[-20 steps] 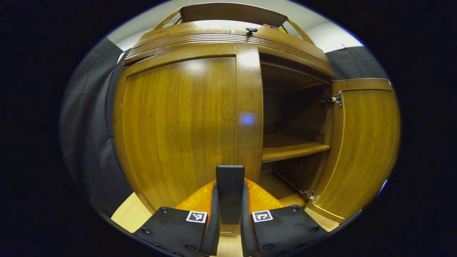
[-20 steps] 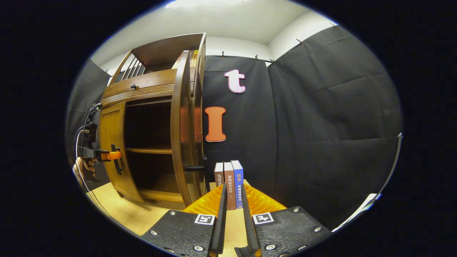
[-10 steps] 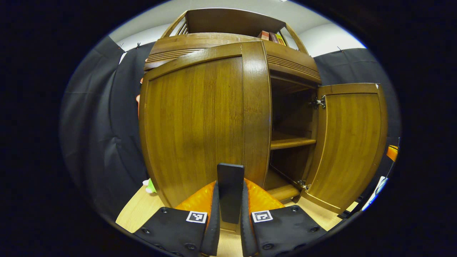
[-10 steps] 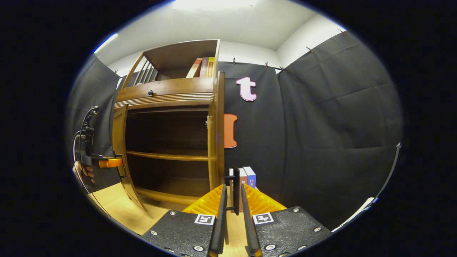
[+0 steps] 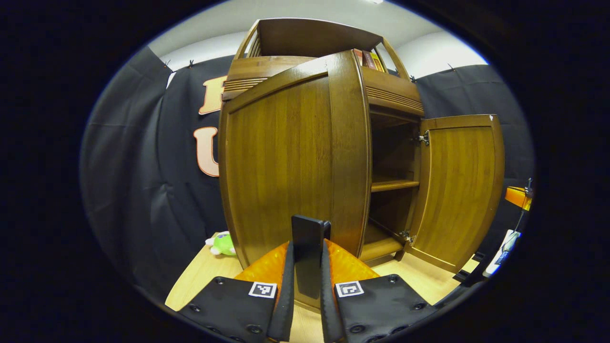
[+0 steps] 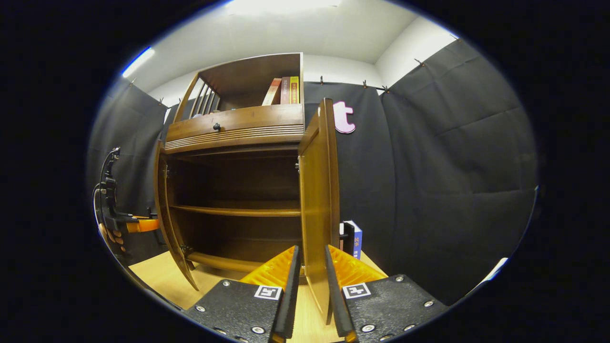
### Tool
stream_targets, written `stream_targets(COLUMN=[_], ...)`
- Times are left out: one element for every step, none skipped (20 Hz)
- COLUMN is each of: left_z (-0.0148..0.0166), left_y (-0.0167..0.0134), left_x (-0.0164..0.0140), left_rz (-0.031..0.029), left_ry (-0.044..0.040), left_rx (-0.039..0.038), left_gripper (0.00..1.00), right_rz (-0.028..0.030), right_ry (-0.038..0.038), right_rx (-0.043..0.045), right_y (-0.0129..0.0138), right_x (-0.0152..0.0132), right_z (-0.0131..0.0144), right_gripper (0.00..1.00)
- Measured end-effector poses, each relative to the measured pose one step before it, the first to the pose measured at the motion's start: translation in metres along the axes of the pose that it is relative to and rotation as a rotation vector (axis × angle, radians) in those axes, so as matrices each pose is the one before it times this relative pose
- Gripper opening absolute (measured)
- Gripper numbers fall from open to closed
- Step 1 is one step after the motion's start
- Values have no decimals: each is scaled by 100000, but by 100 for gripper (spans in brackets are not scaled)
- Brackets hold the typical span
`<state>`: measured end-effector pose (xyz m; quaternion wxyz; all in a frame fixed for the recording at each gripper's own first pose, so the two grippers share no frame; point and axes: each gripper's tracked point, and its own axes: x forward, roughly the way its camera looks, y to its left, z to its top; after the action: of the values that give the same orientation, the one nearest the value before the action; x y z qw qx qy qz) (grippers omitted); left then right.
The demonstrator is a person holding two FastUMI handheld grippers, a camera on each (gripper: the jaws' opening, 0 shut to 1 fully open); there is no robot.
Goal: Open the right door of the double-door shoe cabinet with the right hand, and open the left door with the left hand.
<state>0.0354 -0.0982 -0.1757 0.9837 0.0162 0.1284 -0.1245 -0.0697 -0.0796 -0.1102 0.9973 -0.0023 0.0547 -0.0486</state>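
Our left gripper pinches the black handle of the left door, swung wide from the shoe cabinet. Our right gripper is narrowly parted around the right door edge; we cannot tell whether it presses.

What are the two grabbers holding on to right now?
The left gripper grips the black handle of the left door. The right gripper has the right door edge between its fingers; whether they press on it cannot be told.
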Motion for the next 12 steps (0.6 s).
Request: stream_targets(left_z=[-36,75,-23,-77,62,-36,-103,-92,-3,65,-99,-73], left_y=[424,344,385,364,436,362,317,324,378,449,504,590], left_x=[-428,-588,-366,-278,-250,-222,-277,-83,-62,-219,-384,-367], left_rz=[861,216,-104,94,37,-288,-376,-285,182,765,852,1866], left_ry=[75,-249,-261,11,-126,-201,-423,-343,-215,-95,-110,89], left_rx=[289,183,-647,-1419,-927,-125,-276,-260,-420,-566,-276,157], left_gripper=[32,32,29,28,28,27,27,27,27,27,27,25], right_rz=[1056,858,801,623,525,677,985,1081,816,435,389,320], right_ry=[126,31,-65,-82,-89,-66,14,-57,-24,4,16,68], right_rx=[204,144,74,-47,-121,-7,88,109,-68,-289,-158,13], right_y=[530,429,367,278,314,422,400,481,472,225,249,318], right_x=[43,21,-46,-228,1,-7,-86,119,60,30,36,52], right_z=[75,-21,-18,-77,18,105,0,117,36,-88,-74,24], right_gripper=[43,32,32,32,32,32,32,43,25,38,39,39])
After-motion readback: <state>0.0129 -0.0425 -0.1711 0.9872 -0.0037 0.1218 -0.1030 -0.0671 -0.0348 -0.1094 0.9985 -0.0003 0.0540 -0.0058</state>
